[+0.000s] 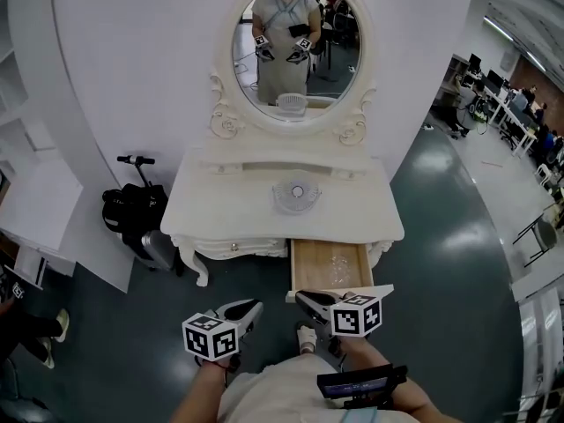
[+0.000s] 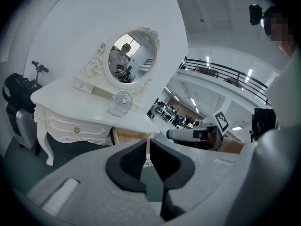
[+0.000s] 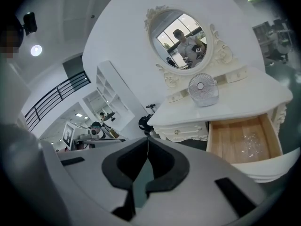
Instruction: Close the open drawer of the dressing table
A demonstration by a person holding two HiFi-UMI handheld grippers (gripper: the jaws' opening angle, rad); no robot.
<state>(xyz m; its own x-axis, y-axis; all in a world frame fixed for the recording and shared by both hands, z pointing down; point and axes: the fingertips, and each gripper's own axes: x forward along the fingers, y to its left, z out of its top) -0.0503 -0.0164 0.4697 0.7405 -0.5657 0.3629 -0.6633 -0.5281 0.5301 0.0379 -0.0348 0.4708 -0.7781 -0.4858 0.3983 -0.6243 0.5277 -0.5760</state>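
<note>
The white dressing table (image 1: 220, 211) stands against the wall under an oval mirror (image 1: 295, 47). Its right drawer (image 1: 310, 267) is pulled out and shows a wooden bottom with a few clear scraps; the same drawer (image 3: 235, 142) fills the right of the right gripper view, and a sliver of the drawer (image 2: 129, 136) shows in the left gripper view. My right gripper (image 1: 304, 300) hovers just before the drawer's white front, shut and empty. My left gripper (image 1: 256, 307) is further left, in front of the table's middle, its jaws nearly together with nothing between them.
A small white fan (image 1: 296, 192) sits on the tabletop. The left drawer (image 1: 233, 248) is closed. A black bag and a scooter (image 1: 132, 210) stand left of the table. A folding chair (image 1: 538, 236) and office desks lie far right. The person's legs are below the grippers.
</note>
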